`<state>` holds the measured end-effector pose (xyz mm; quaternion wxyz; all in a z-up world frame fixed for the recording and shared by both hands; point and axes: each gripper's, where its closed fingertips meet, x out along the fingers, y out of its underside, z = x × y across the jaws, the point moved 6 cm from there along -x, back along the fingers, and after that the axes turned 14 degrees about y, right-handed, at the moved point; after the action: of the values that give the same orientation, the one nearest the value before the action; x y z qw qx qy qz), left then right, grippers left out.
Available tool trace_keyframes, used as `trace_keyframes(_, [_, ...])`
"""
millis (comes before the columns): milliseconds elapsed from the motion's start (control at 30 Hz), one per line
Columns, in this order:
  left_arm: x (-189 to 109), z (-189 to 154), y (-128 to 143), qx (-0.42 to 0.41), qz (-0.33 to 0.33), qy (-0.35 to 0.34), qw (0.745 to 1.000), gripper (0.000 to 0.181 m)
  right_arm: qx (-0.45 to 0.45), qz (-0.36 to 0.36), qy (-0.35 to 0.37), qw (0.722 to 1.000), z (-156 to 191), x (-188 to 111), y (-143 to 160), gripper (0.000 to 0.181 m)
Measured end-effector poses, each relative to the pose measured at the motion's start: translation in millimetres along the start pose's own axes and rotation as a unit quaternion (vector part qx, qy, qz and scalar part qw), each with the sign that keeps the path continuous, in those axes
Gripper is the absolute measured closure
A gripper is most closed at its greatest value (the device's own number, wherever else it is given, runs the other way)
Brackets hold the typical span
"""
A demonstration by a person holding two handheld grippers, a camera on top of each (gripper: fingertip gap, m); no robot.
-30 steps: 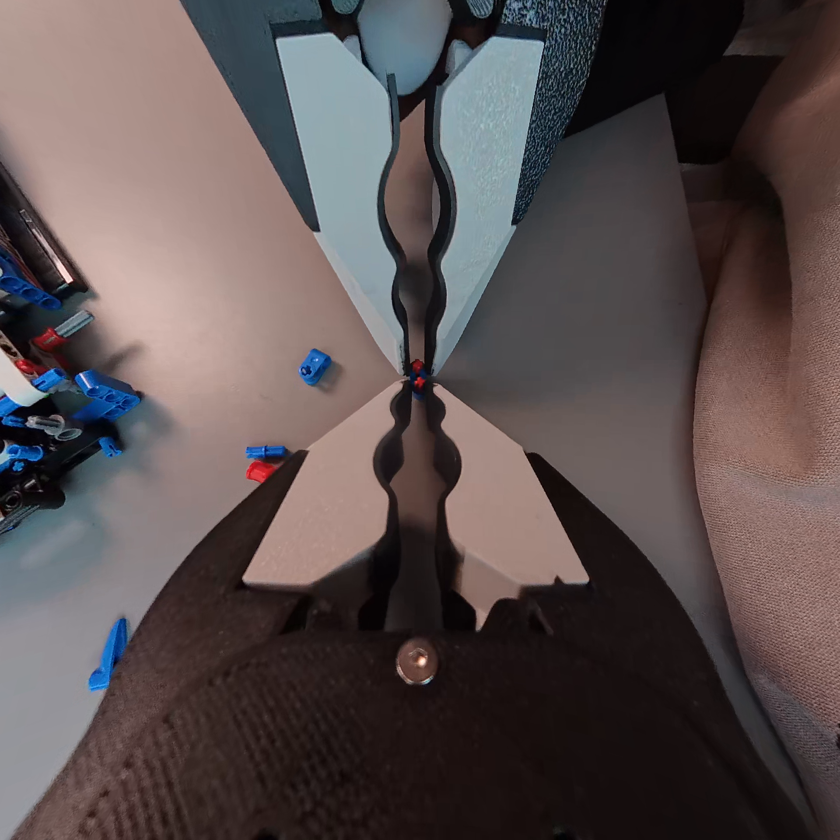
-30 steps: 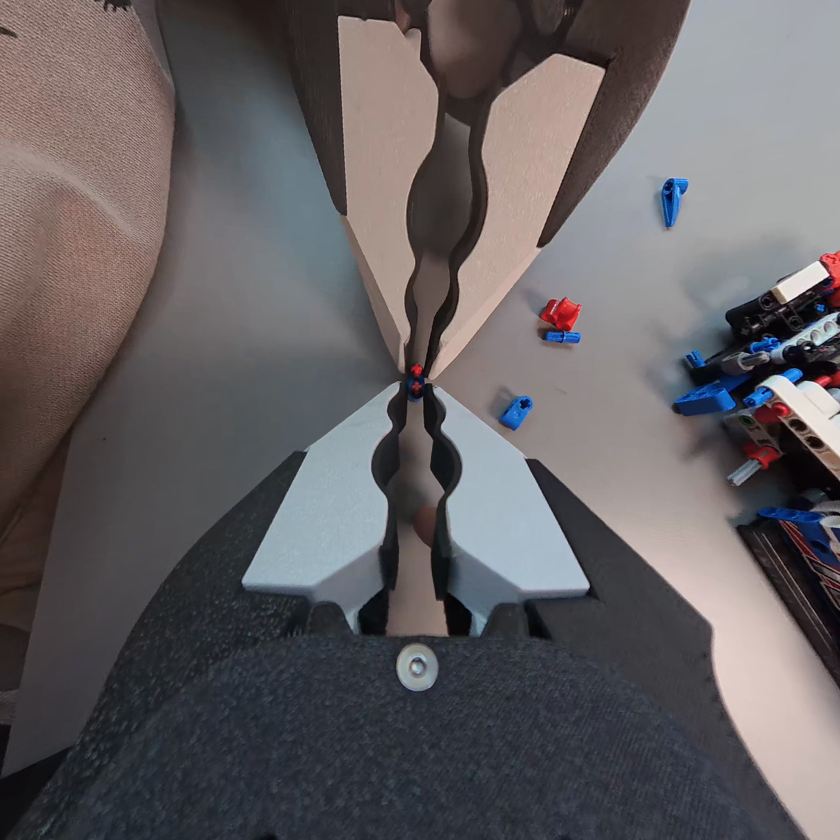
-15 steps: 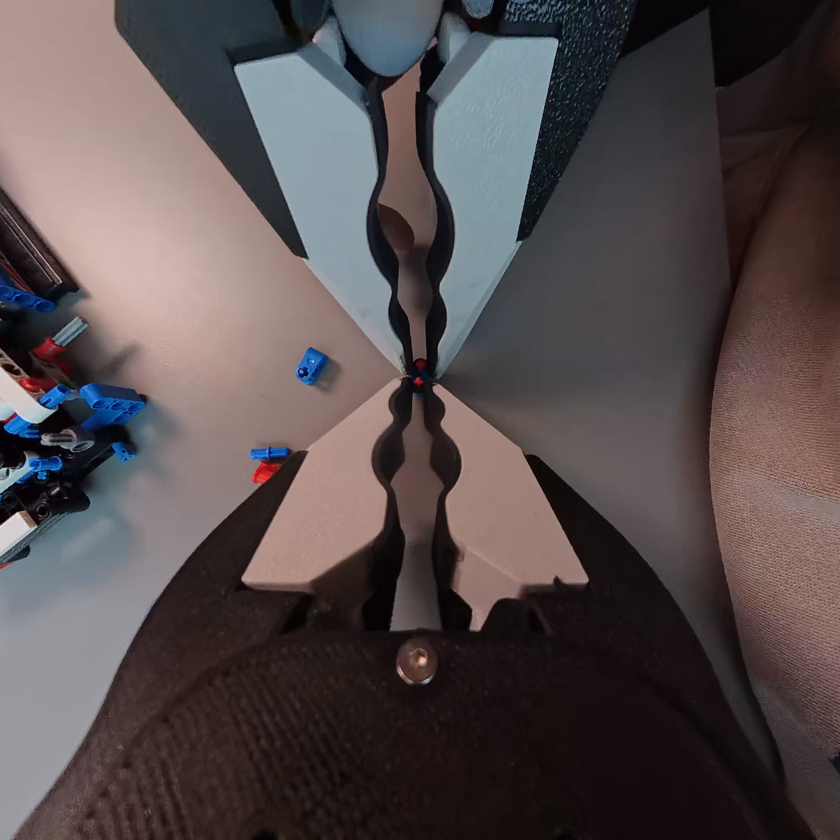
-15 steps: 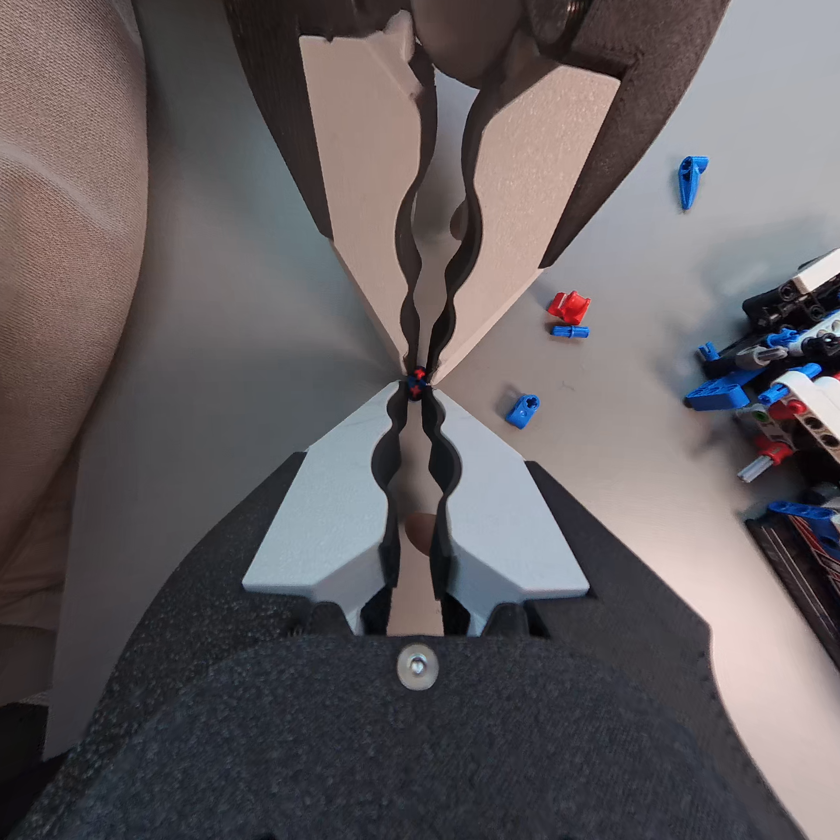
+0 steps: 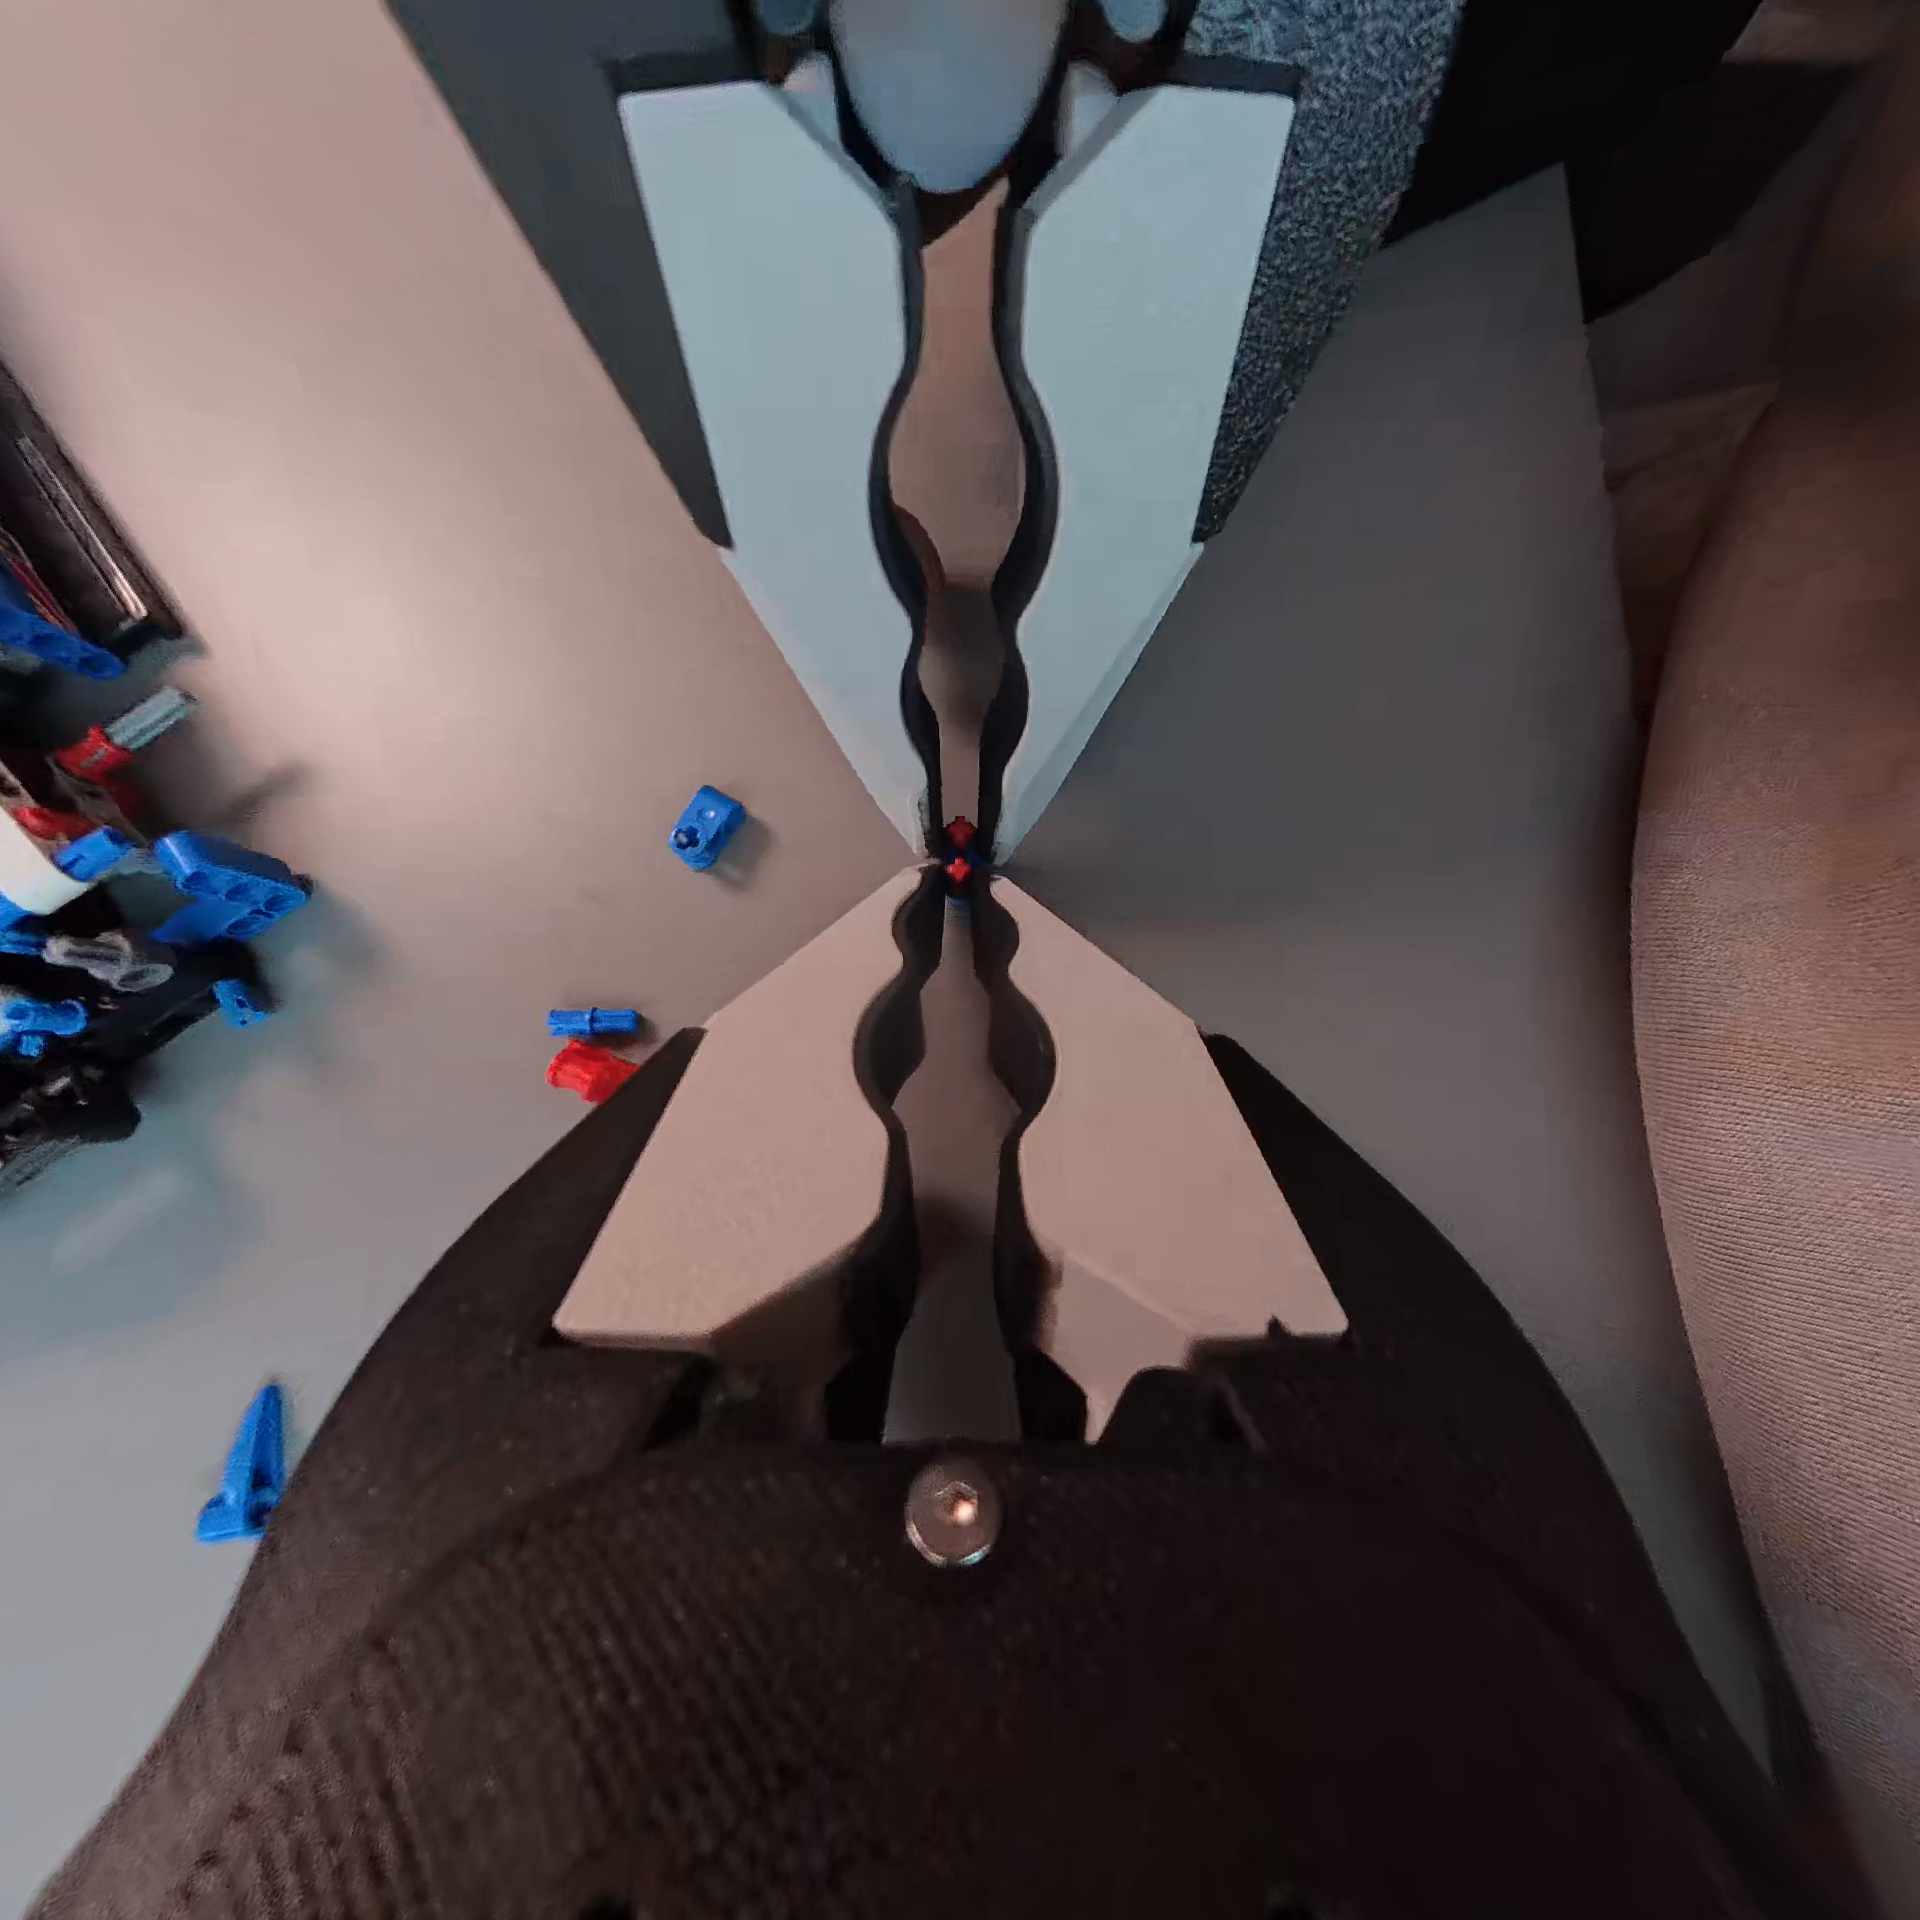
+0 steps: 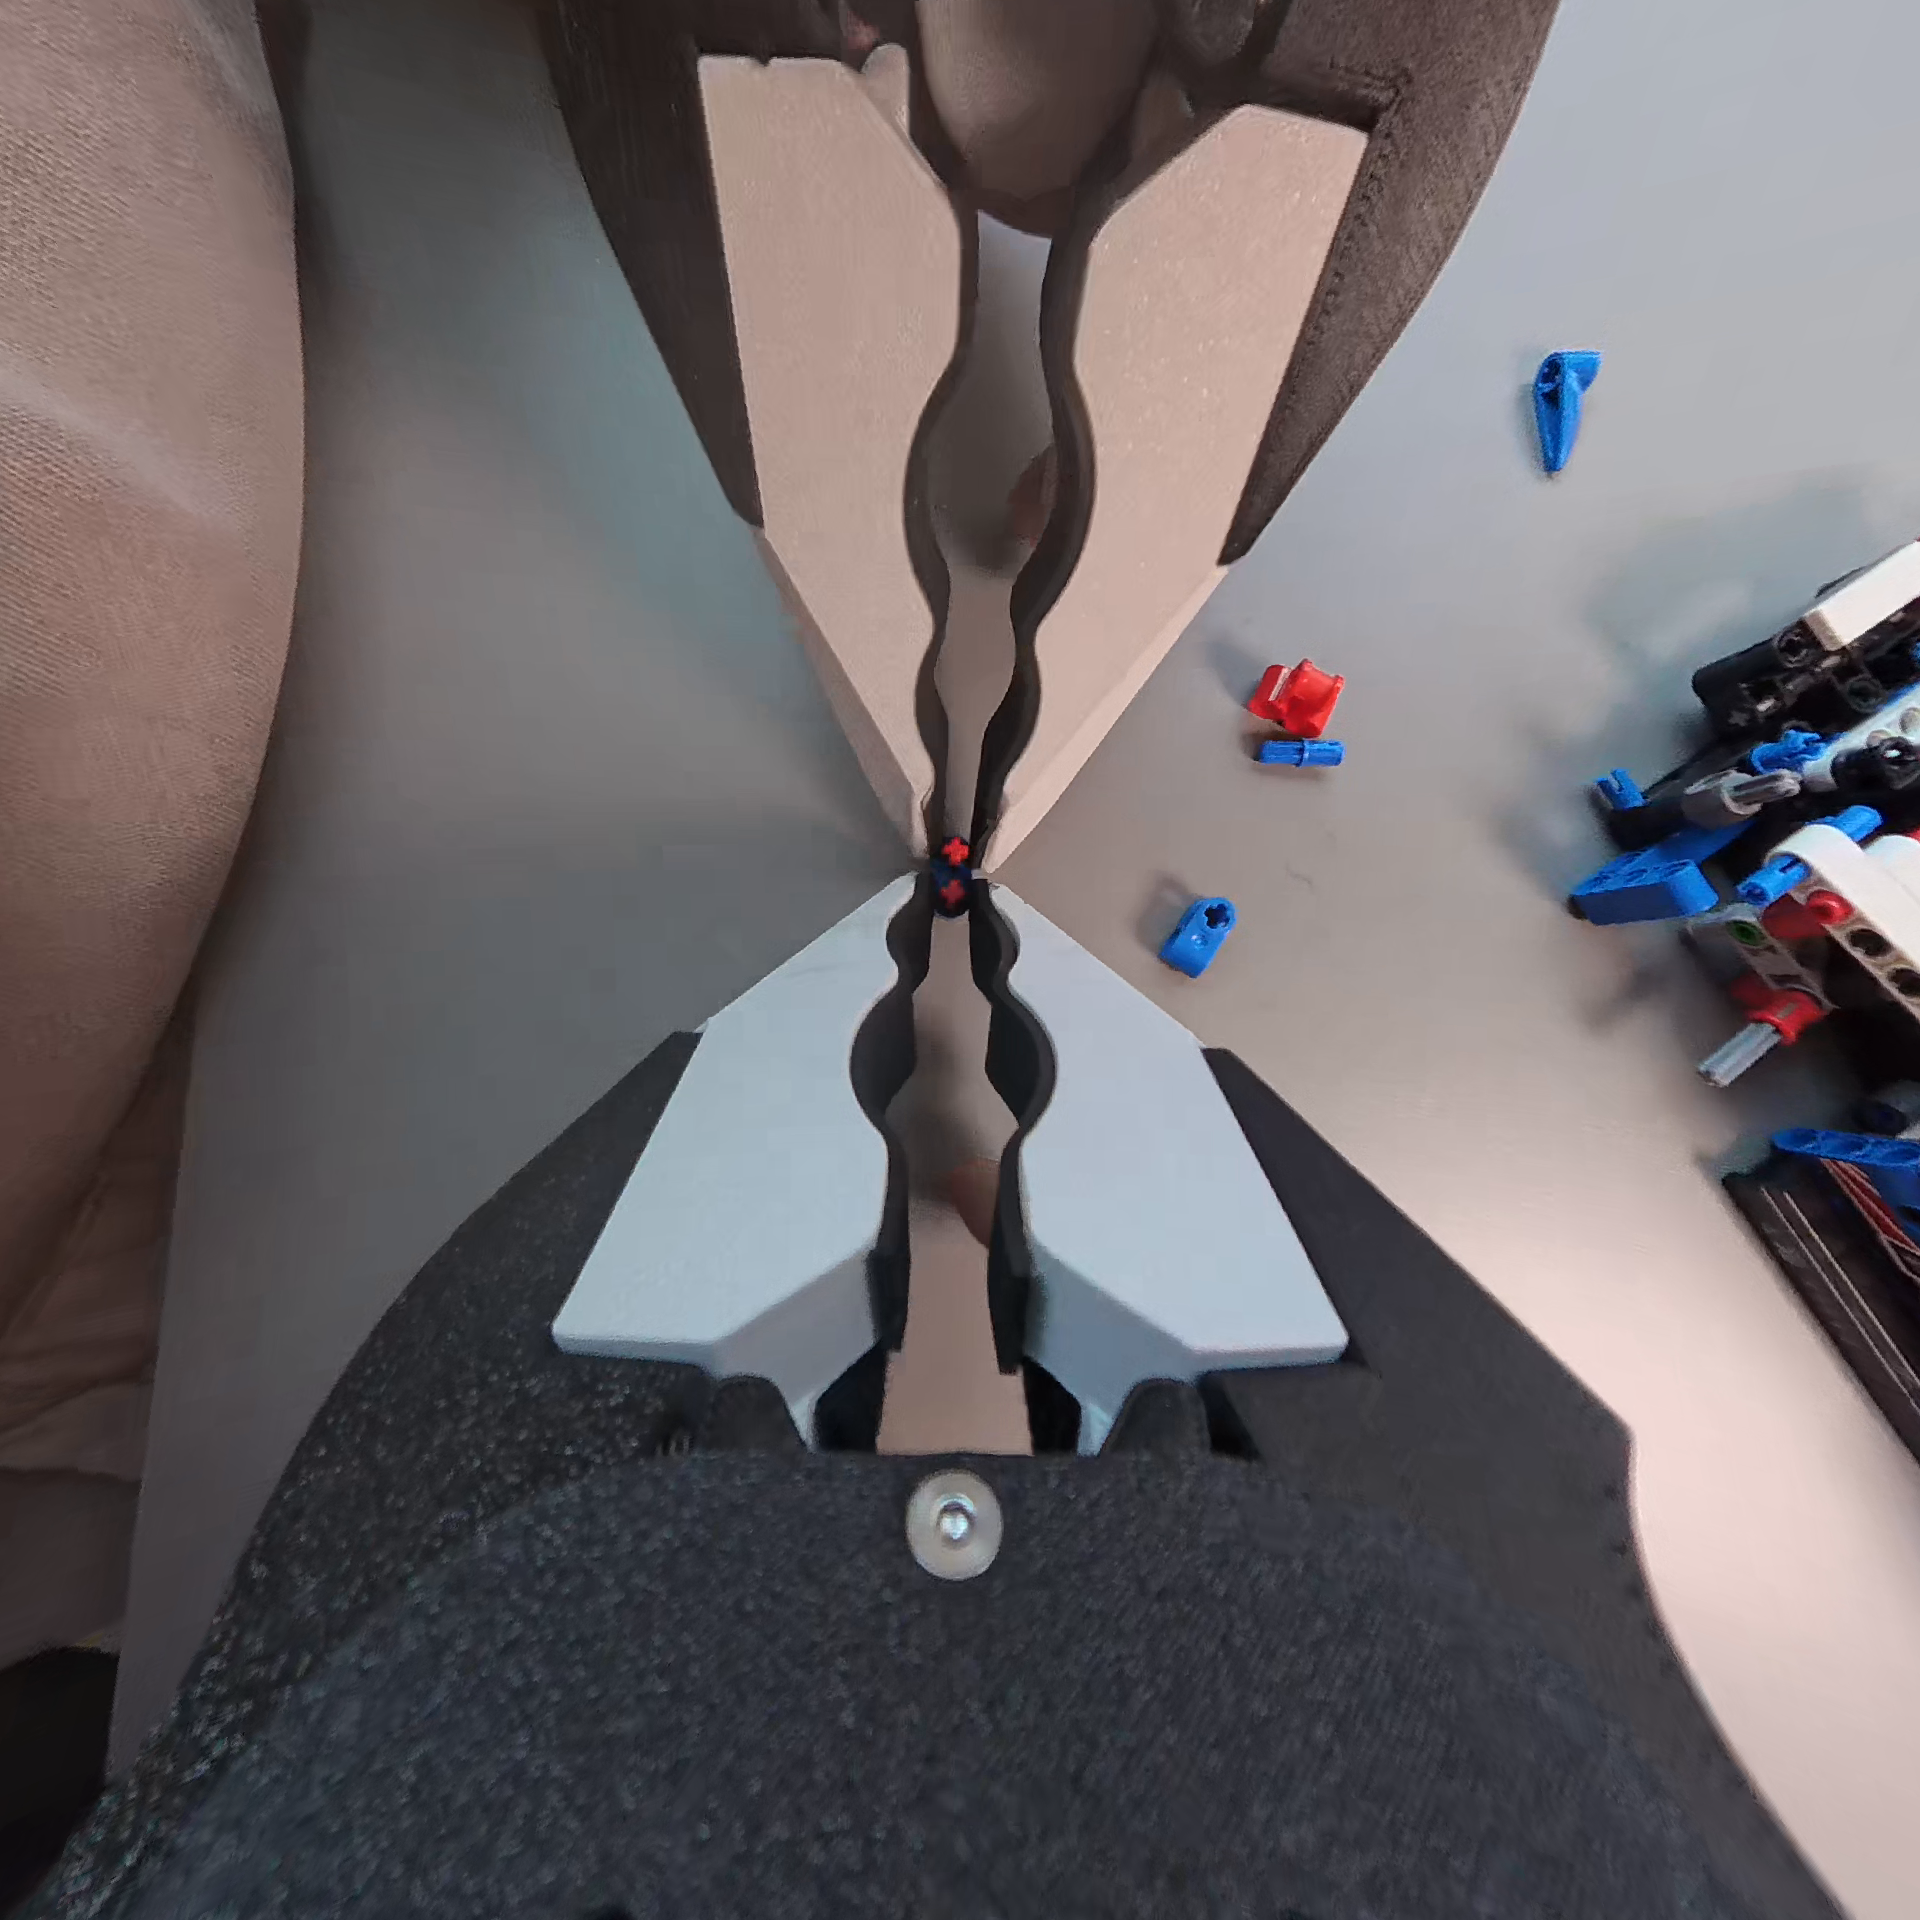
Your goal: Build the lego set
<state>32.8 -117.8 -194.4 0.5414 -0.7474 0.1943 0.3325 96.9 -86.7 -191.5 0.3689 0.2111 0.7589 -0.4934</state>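
At the far left of the left wrist view lies the partly built model, a cluster of black, white, blue and red beams, so some assembly looks done, though it seems far from whole. Loose parts are still scattered on the grey counter between it and the grippers: a blue angled piece, a blue pin just beside a red connector, and a blue connector nearer the middle. These are probably yet to be fitted. At the centre, above the counter, the left gripper and the right gripper meet tip to tip, pointing straight at each other. Each has its jaws drawn narrow at the very tips on a tiny piece of dark blue with red cross-shaped ends; two red crosses show, so it may be two small parts being pressed together or one part held by both, and the pictures are too small to tell which. The step in hand looks like joining or passing this small sub-part before it goes to the model. On the right of the same view, a person's beige clothing fills the edge beside the counter.
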Motion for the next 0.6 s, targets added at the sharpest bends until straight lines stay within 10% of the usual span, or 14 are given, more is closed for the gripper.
trace_keyframes(33, [-1.6,1.5,-0.1,-0.006,-0.010,0.006,1.000,0.177,0.006,-0.009,0.003,1.000,-1.2,-0.2,1.0,0.177])
trace_keyframes(300, [-26.0,10.2,-2.4,-0.101,-0.158,0.110,0.976,0.177,0.068,-0.091,0.016,0.993,-14.5,-19.5,4.1,0.156])
trace_keyframes(500, [-61.3,20.6,-12.4,-0.269,-0.374,0.331,0.824,0.178,0.085,-0.245,0.044,0.965,-23.9,-45.7,-14.7,0.155])
trace_keyframes(600, [-61.6,21.8,-13.1,-0.290,-0.395,0.359,0.794,0.178,0.086,-0.263,0.040,0.960,-22.8,-49.2,-17.1,0.156])
